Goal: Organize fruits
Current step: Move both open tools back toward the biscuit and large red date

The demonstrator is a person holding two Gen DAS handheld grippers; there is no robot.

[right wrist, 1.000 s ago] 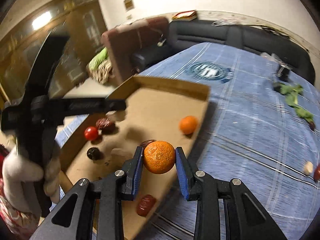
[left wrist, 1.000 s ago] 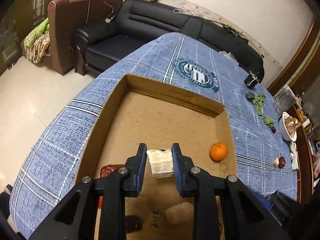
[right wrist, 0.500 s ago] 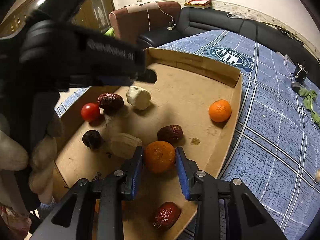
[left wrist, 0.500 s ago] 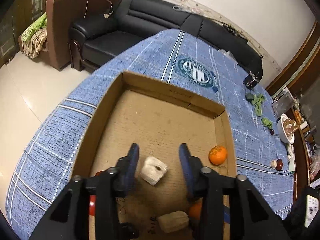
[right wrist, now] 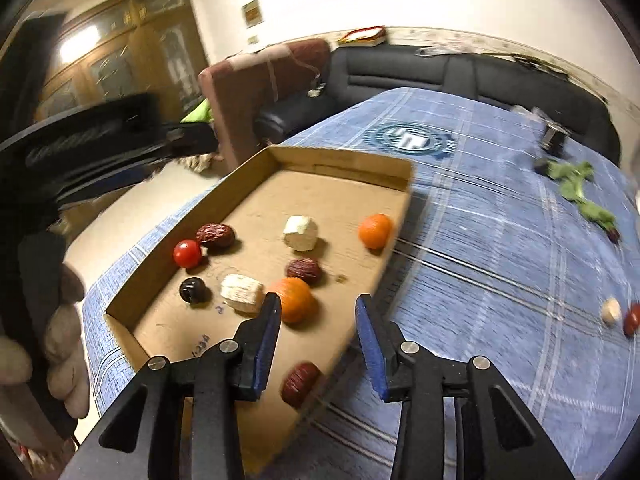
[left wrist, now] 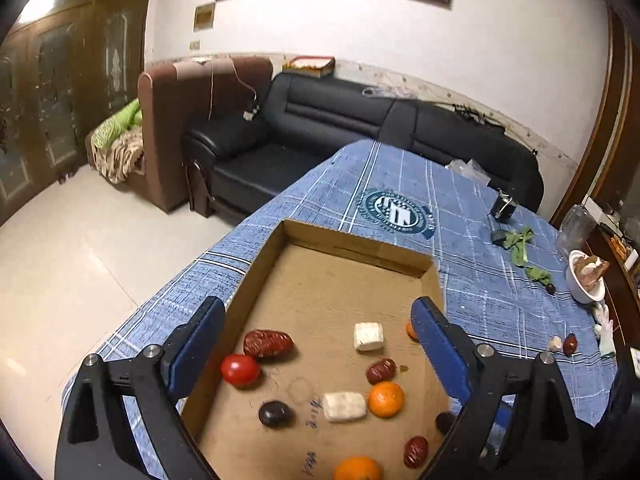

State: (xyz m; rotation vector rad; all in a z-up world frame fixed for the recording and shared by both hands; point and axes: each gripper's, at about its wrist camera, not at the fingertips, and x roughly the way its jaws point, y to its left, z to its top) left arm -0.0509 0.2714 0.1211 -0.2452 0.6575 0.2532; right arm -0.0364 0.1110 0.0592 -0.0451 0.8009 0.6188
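A shallow cardboard box [left wrist: 260,264] [right wrist: 344,160] lies on the blue checked tablecloth. In it are several fruits: a white chunk [left wrist: 368,336] [right wrist: 300,233], a second white chunk [left wrist: 344,406] [right wrist: 241,288], oranges [left wrist: 386,399] [right wrist: 294,299] [right wrist: 375,231], a red tomato [left wrist: 239,369] [right wrist: 187,253], brown dates [left wrist: 267,343] [right wrist: 216,235] and a dark fruit [left wrist: 274,413] [right wrist: 193,290]. My left gripper [left wrist: 318,346] is open and empty above the box. My right gripper [right wrist: 318,330] is open and empty, raised over the box's near right edge beside the orange.
On the cloth to the right lie a small white piece [right wrist: 611,311] and a red date [right wrist: 632,320], green leaves [left wrist: 520,244] [right wrist: 576,184] and a white bowl [left wrist: 584,280]. A black sofa [left wrist: 360,120] stands beyond the table.
My left gripper opened, dropped the white chunk into the box and pulled up and back. My right gripper lowered the orange into the box, opened and drew back.
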